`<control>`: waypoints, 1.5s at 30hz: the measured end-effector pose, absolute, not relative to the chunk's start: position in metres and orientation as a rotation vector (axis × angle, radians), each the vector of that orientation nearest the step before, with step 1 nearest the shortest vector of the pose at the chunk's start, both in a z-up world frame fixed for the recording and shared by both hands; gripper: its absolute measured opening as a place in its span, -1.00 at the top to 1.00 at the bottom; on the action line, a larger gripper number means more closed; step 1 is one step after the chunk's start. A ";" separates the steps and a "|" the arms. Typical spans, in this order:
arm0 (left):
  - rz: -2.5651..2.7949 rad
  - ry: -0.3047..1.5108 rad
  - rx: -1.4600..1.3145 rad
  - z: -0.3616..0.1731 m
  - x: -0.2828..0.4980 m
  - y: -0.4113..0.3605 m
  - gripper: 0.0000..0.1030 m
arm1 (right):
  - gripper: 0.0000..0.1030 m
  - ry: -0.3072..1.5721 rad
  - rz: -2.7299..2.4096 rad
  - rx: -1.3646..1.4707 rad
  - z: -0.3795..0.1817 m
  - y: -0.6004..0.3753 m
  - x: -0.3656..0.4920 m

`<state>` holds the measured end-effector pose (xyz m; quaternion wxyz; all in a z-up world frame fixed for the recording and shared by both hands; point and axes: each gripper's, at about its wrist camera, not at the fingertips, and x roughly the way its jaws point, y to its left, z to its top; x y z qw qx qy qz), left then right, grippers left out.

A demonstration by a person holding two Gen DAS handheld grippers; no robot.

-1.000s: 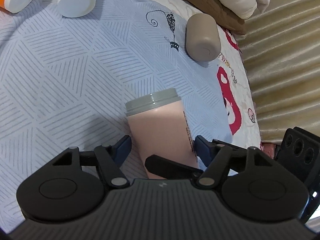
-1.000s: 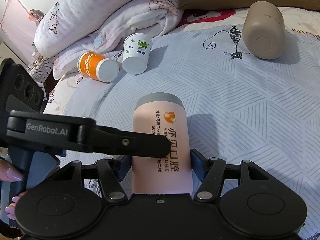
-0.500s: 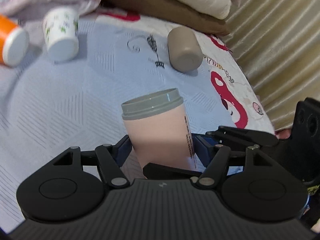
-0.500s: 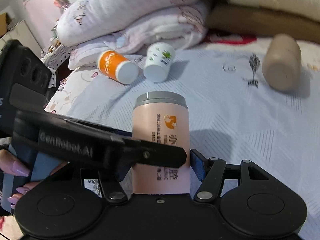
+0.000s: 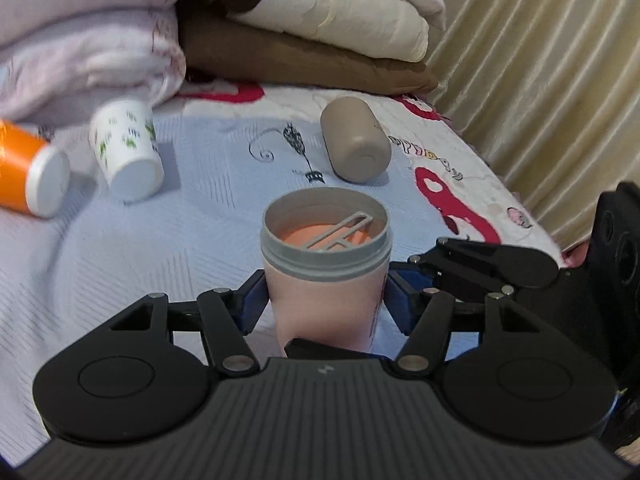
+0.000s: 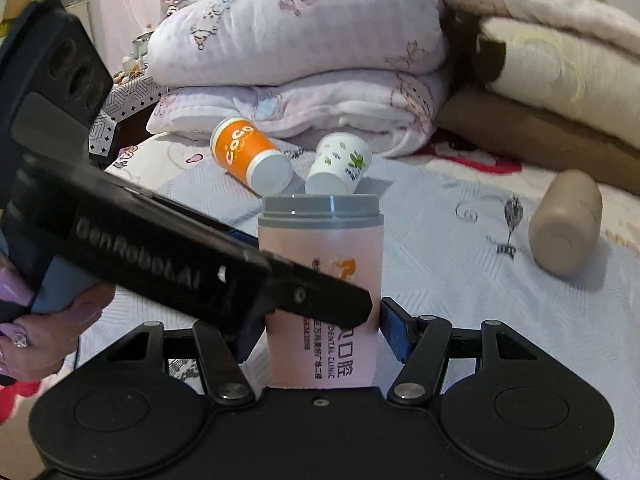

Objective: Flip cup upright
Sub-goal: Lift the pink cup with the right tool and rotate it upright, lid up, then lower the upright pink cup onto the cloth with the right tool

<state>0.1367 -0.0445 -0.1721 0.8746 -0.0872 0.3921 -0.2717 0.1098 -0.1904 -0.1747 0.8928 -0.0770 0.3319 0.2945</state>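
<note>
Standing upright, mouth up, the cup (image 5: 326, 280) is clamped by both grippers, left (image 5: 325, 304) and right (image 6: 320, 330), jaws closed on its sides.

1. One pink cup (image 5: 326, 280), grey-rimmed, mouth up.
2. Two paper cups on their sides: one orange (image 6: 249, 156), one white with green leaves (image 6: 340, 164).
3. One tan bottle (image 5: 354, 144), lying down.
4. Two grippers: left (image 5: 326, 300), right (image 6: 320, 330).
5. Two stacks of folded quilts: pink (image 6: 304, 60), cream-and-brown (image 5: 320, 36).
</note>
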 end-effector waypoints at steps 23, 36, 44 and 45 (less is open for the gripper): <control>-0.549 0.676 -0.015 -0.182 0.194 -0.048 -0.18 | -0.30 0.442 0.579 -0.253 -0.205 -0.185 0.169; -0.546 0.719 -0.061 -0.185 0.196 -0.055 -0.23 | -0.31 0.498 0.591 -0.123 -0.207 -0.198 0.174; -0.551 0.753 -0.085 -0.189 0.194 -0.052 -0.40 | -0.43 0.510 0.582 -0.127 -0.207 -0.199 0.173; -0.553 0.751 -0.089 -0.191 0.192 -0.051 -0.41 | -0.45 0.507 0.573 -0.137 -0.207 -0.198 0.172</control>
